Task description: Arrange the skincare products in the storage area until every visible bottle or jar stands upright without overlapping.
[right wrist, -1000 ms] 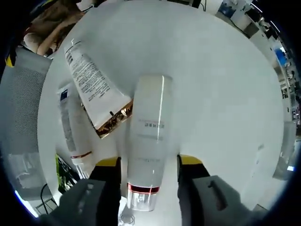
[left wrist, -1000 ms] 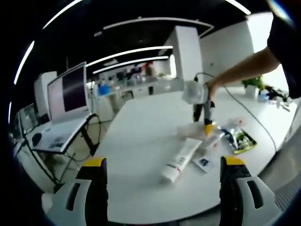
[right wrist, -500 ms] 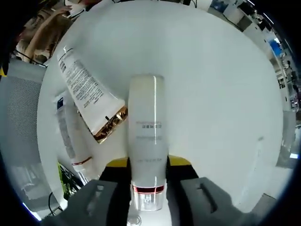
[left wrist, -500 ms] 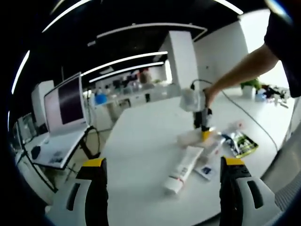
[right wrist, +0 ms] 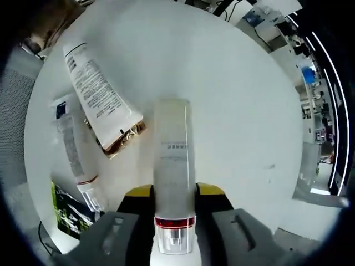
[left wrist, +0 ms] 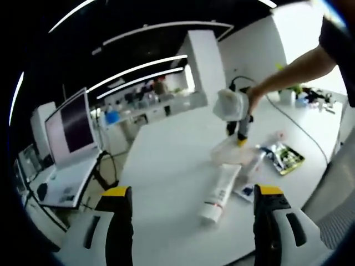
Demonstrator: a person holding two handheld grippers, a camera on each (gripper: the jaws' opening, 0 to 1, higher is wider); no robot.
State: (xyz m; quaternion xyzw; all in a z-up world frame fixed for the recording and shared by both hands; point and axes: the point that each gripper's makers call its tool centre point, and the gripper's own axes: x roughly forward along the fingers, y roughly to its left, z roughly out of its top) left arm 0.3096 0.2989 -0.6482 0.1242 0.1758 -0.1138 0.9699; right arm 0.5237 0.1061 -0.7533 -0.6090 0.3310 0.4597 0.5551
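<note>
Your right tongs point(right wrist: 173, 195) are clamped on the frosted bottle point(right wrist: 173, 166), held off the desk point(right wrist: 238, 111). Next, judge it upright and set it down clear of the tubes point(right wrist: 100, 100) beside it. Your left tongs point(left wrist: 187, 194) stand open, empty.

The right gripper point(right wrist: 173, 195) squeezes a tall frosted white bottle with a red band and clear cap point(right wrist: 174, 166) between its two yellow-tipped jaws. Below it is a round white table point(right wrist: 244, 111). On the table lies a white tube with a shiny gold end point(right wrist: 100, 100). Beside that lies a thin white tube point(right wrist: 72, 155), and near it a green and black packet point(right wrist: 69, 213).
</note>
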